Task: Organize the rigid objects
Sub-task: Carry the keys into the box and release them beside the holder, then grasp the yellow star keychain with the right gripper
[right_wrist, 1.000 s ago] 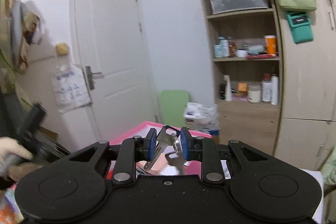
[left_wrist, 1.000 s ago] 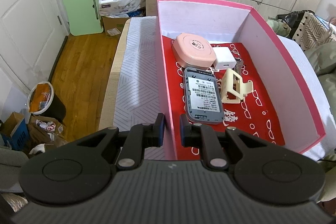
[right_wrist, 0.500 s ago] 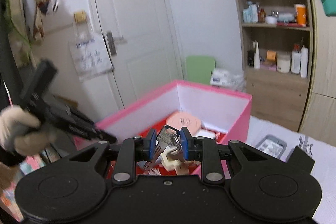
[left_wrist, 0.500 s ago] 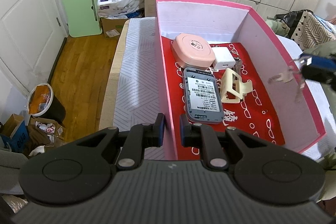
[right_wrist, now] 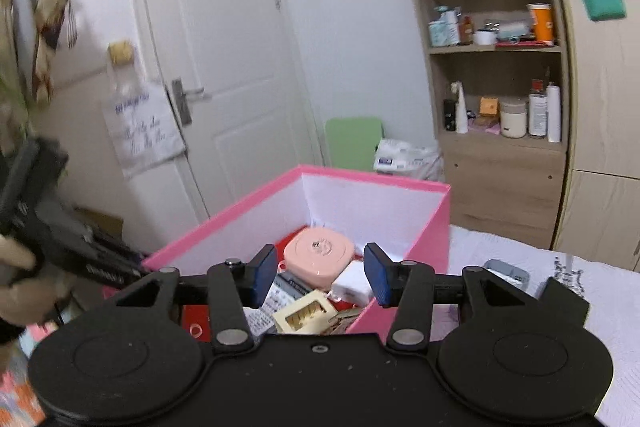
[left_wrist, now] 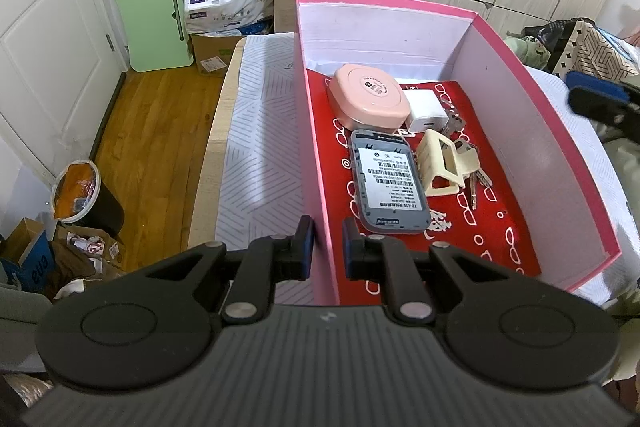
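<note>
My left gripper (left_wrist: 328,247) is shut on the near left wall of the pink box (left_wrist: 500,39). On the box's red lining lie a pink rounded case (left_wrist: 370,97), a white charger (left_wrist: 426,111), a grey labelled device (left_wrist: 386,183) and a cream plastic holder (left_wrist: 444,167). A bunch of keys (left_wrist: 476,175) rests against the holder's right side. My right gripper (right_wrist: 320,275) hovers over the box's near right corner; its jaws are opening with nothing between them. Below it show the case (right_wrist: 318,257), charger (right_wrist: 354,287), holder (right_wrist: 304,315) and keys (right_wrist: 344,321).
The box stands on a bed with a white patterned cover (left_wrist: 260,147). A grey object (right_wrist: 506,273) lies on the bed to the right of the box. A gloved hand (right_wrist: 16,259) holds the left gripper. On the floor are a green board (left_wrist: 150,15) and a bin (left_wrist: 78,187).
My right gripper came down over the box and opened; the keys it held now lie inside beside the cream holder. The left gripper kept its hold on the wall.
</note>
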